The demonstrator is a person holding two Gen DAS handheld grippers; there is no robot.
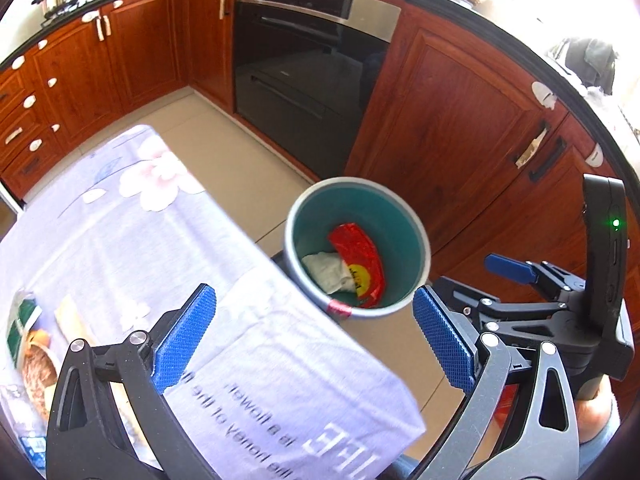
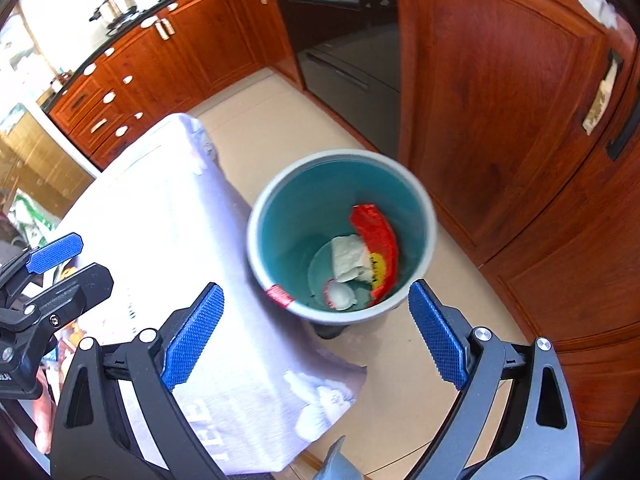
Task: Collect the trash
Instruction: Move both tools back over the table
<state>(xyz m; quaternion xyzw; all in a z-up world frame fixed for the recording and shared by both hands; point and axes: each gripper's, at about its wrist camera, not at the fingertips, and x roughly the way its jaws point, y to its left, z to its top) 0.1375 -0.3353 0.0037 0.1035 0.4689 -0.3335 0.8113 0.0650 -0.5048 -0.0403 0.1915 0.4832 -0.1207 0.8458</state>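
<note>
Left wrist view: a cloth-covered worktop [image 1: 120,240] fills the left, with food packets [image 1: 32,340] lying at its near-left edge. Right of it, on the tiled floor [image 1: 224,152], stands a round bin [image 1: 404,216] with a pale rim and teal inside, a red-and-white sticker [image 1: 340,309] on its near rim. In it lie a red and yellow wrapper [image 1: 360,256] and a crumpled white paper [image 1: 326,270] touching it. The left claw [image 1: 314,334] is spread wide with nothing between its blue pads. At far right the right claw [image 1: 460,280] is seen from the side, also apart and empty, beside wooden cabinets [image 1: 460,112] and an oven [image 1: 312,60].

Right wrist view: this camera looks more steeply into the bin [image 2: 260,216], showing its floor and a small round white piece [image 2: 340,295] hidden in the other view. The right claw [image 2: 316,330] gapes wide, empty; the left claw [image 2: 56,256] shows at far left.
</note>
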